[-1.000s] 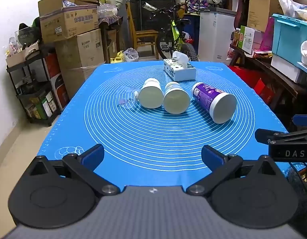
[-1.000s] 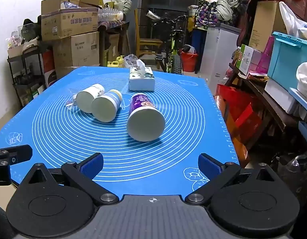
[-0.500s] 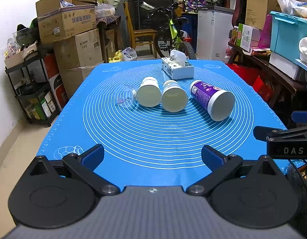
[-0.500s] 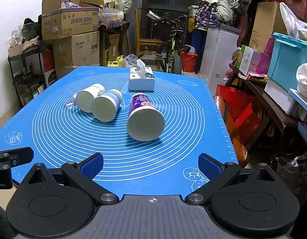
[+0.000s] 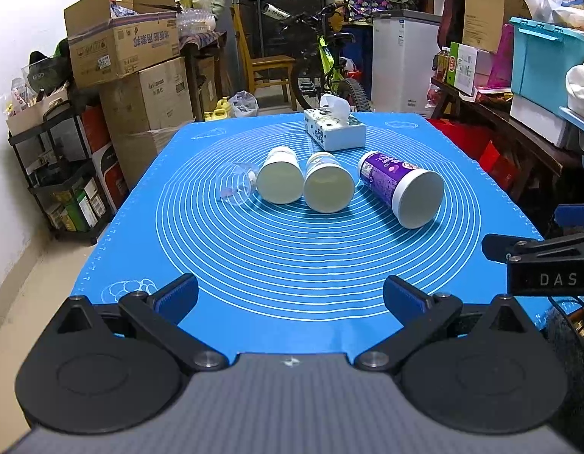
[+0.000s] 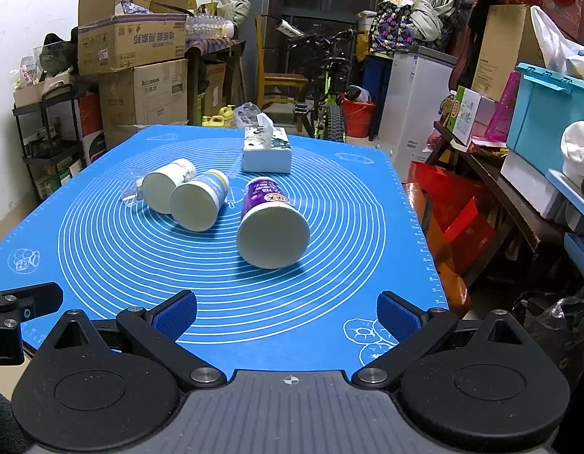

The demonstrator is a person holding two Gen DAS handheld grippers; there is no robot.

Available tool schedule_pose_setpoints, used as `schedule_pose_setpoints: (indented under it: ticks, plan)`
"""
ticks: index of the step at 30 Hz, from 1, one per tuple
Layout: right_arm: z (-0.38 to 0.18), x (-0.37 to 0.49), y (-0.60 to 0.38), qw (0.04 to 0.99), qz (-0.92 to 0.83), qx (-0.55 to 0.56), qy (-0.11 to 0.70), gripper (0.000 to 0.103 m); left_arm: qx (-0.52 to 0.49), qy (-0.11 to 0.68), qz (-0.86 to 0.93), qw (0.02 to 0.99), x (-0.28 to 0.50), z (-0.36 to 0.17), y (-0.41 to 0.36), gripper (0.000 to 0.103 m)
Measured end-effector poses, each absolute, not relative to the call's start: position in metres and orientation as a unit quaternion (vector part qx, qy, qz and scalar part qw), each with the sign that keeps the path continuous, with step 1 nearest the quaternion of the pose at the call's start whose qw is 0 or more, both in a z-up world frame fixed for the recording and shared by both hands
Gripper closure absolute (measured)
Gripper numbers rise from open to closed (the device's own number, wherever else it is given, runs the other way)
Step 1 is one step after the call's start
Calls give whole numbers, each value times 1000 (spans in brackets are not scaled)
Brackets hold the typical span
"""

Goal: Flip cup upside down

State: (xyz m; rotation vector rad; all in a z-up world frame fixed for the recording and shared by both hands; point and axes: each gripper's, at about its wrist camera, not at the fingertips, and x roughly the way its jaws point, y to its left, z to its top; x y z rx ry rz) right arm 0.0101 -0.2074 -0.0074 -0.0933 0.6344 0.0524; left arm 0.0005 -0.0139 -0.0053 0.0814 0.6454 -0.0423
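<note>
Three paper cups lie on their sides on the blue mat [image 5: 292, 265], bases toward me: a purple one [image 5: 403, 187] [image 6: 271, 223] on the right and two white ones [image 5: 280, 181] [image 5: 327, 187] [image 6: 167, 185] [image 6: 199, 204] beside it. A clear plastic cup [image 5: 237, 185] [image 6: 133, 191] lies left of them. My left gripper [image 5: 290, 297] is open and empty over the mat's near edge. My right gripper [image 6: 288, 310] is open and empty, near the front right of the mat; it also shows in the left wrist view [image 5: 538, 265].
A tissue box [image 5: 335, 132] [image 6: 267, 151] stands behind the cups. Cardboard boxes [image 5: 133, 75] and a shelf [image 5: 57, 174] stand to the left, a bicycle [image 5: 329, 72] behind, and a cluttered bench with a blue bin [image 5: 545, 60] to the right.
The left wrist view has shifted slightly, so the cups sit a little lower in it. The cups have not moved and both grippers stay open.
</note>
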Motion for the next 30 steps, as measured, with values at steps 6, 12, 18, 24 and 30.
schedule_pose_setpoints:
  ticks: [6,12,18,24,30]
  plan:
    - [-7,10,-207,949,27,-46,311,2,41,317,-21,947,0,-5,-15,1]
    - [-6,10,-204,949,26,-46,312,2,47,316,-21,947,-1,-4,-17,1]
    - [-4,9,-204,949,28,-47,310,2,47,315,-18,948,-1,-4,-16,1]
    - [-4,8,-203,949,29,-46,311,2,49,316,-17,947,-2,-4,-15,1]
    - [-4,8,-203,949,29,-46,311,2,50,318,-16,947,-3,-5,-14,1]
